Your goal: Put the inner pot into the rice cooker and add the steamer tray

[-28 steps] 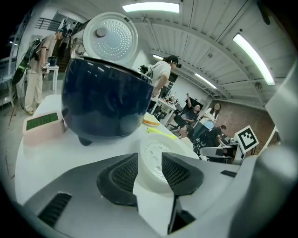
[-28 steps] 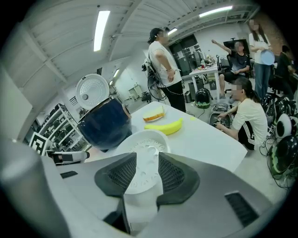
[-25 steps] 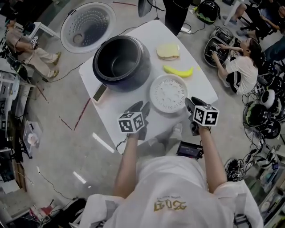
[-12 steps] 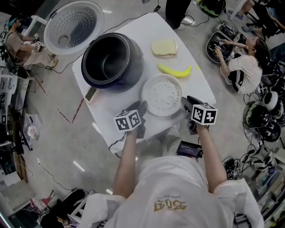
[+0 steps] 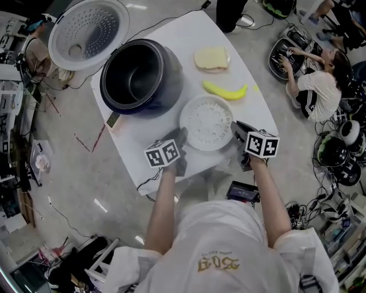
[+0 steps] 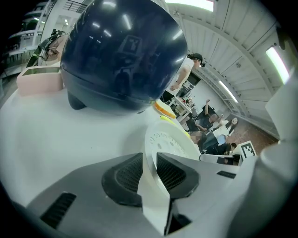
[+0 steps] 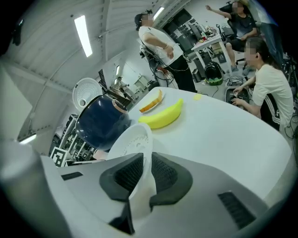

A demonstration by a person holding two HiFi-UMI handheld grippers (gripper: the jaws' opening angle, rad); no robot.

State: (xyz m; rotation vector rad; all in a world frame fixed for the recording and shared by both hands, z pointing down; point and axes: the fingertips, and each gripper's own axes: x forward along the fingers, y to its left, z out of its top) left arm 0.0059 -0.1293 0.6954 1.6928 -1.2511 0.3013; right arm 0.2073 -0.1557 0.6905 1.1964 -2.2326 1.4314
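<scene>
left tongs point(image 6: 150, 160), right tongs point(image 7: 145, 163) just closed, pinching the steamer tray point(image 5: 206, 122) by opposite rims | rice cooker point(image 5: 140, 74) open beyond | lift looks next

Long ceiling strip lights point(image 6: 191, 4) light the room evenly from above. They streak as glare across the glossy dark-blue round rice cooker point(image 6: 121, 51) and the polished grey floor point(image 5: 80, 171). The white table point(image 5: 143, 140) is bright and its shadows are soft. Both gripper views bend strongly and darken at the corners. The near rim of the white round perforated steamer tray point(image 6: 167, 144) blurs close to the lens.
</scene>
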